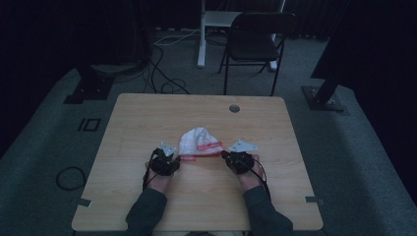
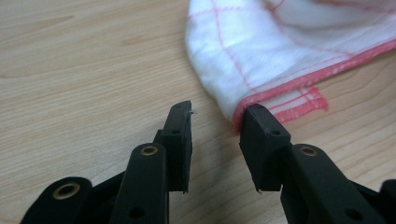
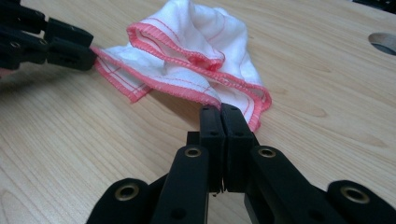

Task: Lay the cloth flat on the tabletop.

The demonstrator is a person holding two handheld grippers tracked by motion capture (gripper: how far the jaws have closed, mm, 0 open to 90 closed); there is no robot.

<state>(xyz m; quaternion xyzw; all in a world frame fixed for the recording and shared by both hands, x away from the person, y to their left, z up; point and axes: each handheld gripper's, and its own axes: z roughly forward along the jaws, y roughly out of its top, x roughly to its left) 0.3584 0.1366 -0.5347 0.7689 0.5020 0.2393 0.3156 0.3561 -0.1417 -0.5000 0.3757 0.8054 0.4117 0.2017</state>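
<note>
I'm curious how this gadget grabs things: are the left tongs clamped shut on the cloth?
No: in the left gripper view the left tongs stand open, one jaw just touching the cloth's red hem.

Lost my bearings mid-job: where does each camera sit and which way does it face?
High view: above the person's side, facing forward and down on the table; forearms and hands enter from the bottom.
Left gripper view: on the left gripper, along its open jaws at the cloth.
Right gripper view: on the right gripper, jaws shut at the cloth's edge.
All share the cloth.
</note>
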